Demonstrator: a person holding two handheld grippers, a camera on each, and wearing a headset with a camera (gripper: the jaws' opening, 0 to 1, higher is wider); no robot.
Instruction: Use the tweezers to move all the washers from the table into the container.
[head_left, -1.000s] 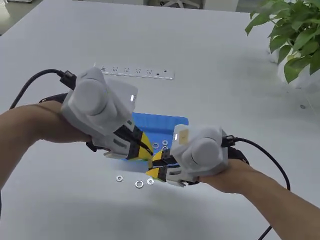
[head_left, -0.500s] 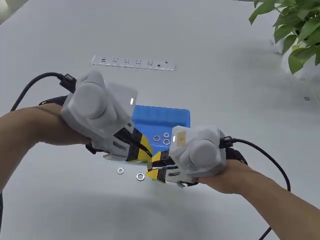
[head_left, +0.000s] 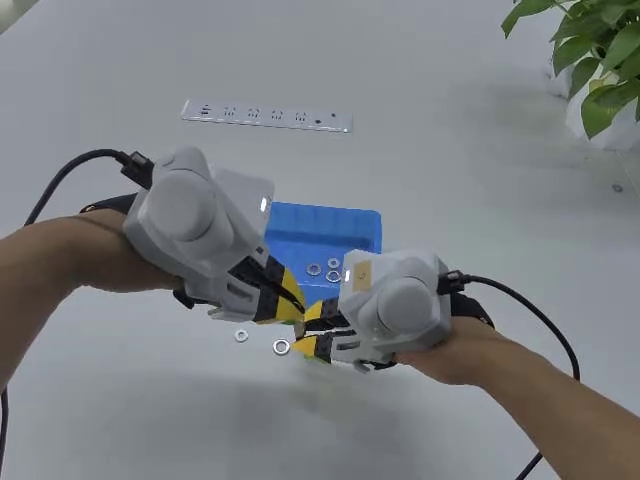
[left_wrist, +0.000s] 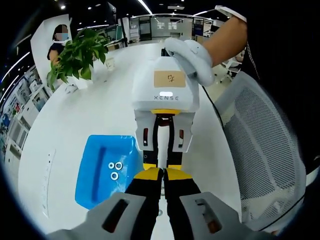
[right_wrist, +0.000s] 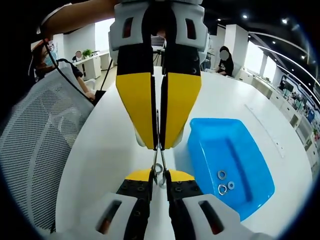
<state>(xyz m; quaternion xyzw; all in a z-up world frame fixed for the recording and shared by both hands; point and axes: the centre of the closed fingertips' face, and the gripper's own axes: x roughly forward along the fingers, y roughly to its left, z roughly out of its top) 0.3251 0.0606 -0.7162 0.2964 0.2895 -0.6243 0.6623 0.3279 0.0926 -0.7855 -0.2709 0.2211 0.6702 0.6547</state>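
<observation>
My left gripper (head_left: 285, 308) and right gripper (head_left: 312, 332) meet tip to tip just in front of the blue container (head_left: 345, 222). The thin metal tweezers (right_wrist: 158, 145) run between the left gripper's yellow jaws down into the right gripper (right_wrist: 159, 179). Both grippers look shut on the tweezers. A small ring (right_wrist: 159, 169), seemingly a washer, sits at the tweezers' lower end. Three washers (head_left: 331, 269) lie in the container (left_wrist: 97, 172). Two washers (head_left: 241, 336) (head_left: 281, 347) lie on the white table (head_left: 120, 400) beside the gripper tips.
A white power strip (head_left: 265, 115) lies on the table beyond the container. A potted plant (head_left: 595, 60) stands at the far right corner. Cables trail from both grippers. A mesh chair (left_wrist: 265, 145) stands beside the table.
A second ago three washers lay on the table by the gripper tips; now two lie there. The grippers stay joined tip to tip. The camera has tilted a little.
</observation>
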